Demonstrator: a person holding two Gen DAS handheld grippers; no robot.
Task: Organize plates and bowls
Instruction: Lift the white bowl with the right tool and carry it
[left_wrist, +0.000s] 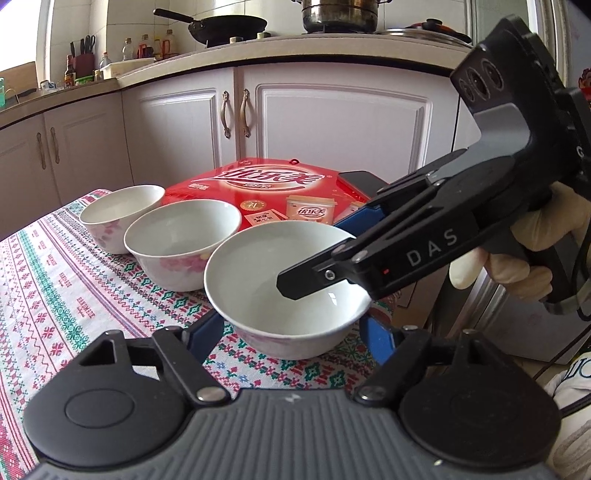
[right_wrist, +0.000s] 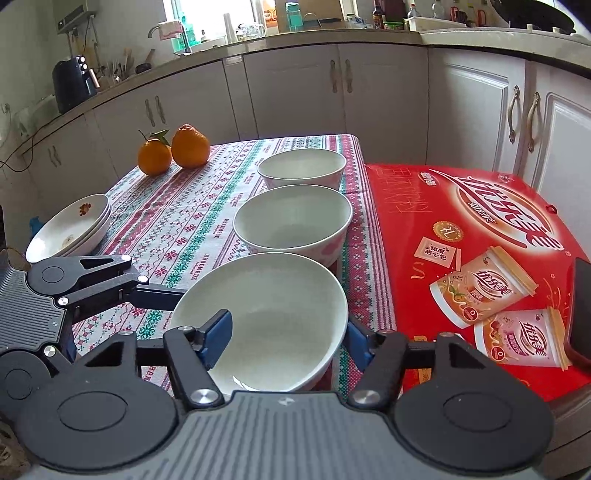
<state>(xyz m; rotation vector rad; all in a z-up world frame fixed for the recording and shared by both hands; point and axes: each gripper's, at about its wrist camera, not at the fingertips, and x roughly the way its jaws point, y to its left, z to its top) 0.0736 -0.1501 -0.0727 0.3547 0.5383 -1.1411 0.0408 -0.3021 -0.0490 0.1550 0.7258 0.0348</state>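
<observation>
**A:** Start close in. What's the right gripper (right_wrist: 286, 338) doing at the near bowl (right_wrist: 280, 317)?

**B:** It's spread wide. One blue pad sits inside the bowl and the other is outside the rim on the red box (right_wrist: 461, 240) side, so the wall runs between them. Nothing is pinched. I'd say it's set up to clamp that wall and lift.

**A:** And the left gripper (left_wrist: 290, 330)?

**B:** Also spread, with one finger on either side of the same bowl, low by its base. It looks to be steadying or framing it (I can't tell whether either finger touches).

**A:** Which way does the bowl point?

**B:** Mouth up, sitting on the tablecloth (right_wrist: 177, 221). It's round, so it has no long axis of its own. The line that matters is the row: near bowl, middle bowl (right_wrist: 291, 221), far bowl (right_wrist: 301, 166), running away from the grippers just beside the box. My guess is that the bowls are lined up for nesting.

**A:** Farther out?

**B:** The stack of plates (right_wrist: 70, 229) is well off to the left, and two oranges (right_wrist: 190, 146) sit near the cloth's far end
</observation>
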